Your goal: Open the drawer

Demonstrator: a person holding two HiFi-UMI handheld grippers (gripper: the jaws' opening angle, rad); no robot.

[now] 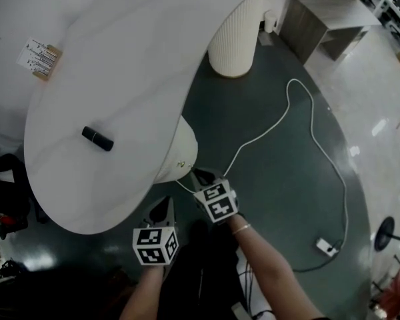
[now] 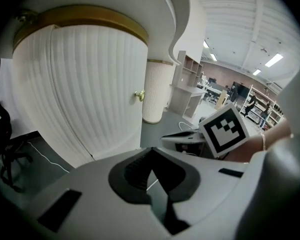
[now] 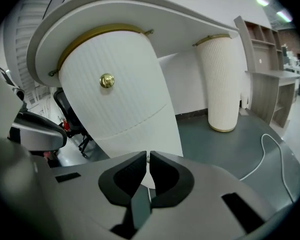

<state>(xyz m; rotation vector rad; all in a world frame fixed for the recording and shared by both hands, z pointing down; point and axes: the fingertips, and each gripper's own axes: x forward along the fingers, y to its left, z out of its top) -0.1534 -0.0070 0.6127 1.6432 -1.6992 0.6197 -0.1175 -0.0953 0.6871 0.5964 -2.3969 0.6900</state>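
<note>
- Two grippers, one per hand, each bearing one marker cube; both are low in the head view, below the table (image 1: 107,79) edge.
- Left gripper (image 1: 165,207): its own view shows the jaws (image 2: 150,156) brought together at the tips with nothing between them. It is near the drawer but apart from it.
- Right gripper (image 1: 201,177): its jaws (image 3: 147,159) are closed to a thin slit and hold nothing. It lies just beside the drawer, ahead of the left gripper.
- One drawer (image 3: 120,104): the fluted white drum under the near table edge, trimmed at the top with a brass band. It sits flush under the top, unopened.
- One brass knob (image 3: 107,80) on the drawer front. In the right gripper view it stands above the jaws, untouched; it also shows in the left gripper view (image 2: 139,95) and the head view (image 1: 181,166).
- Two fluted supports in all: the drawer drum and one pedestal (image 1: 233,42) farther off.
- On the table, two things: one black bar (image 1: 97,139) and one card (image 1: 39,57), well apart.
- On the floor: one white cable (image 1: 307,112) running to one power strip (image 1: 327,247).
</note>
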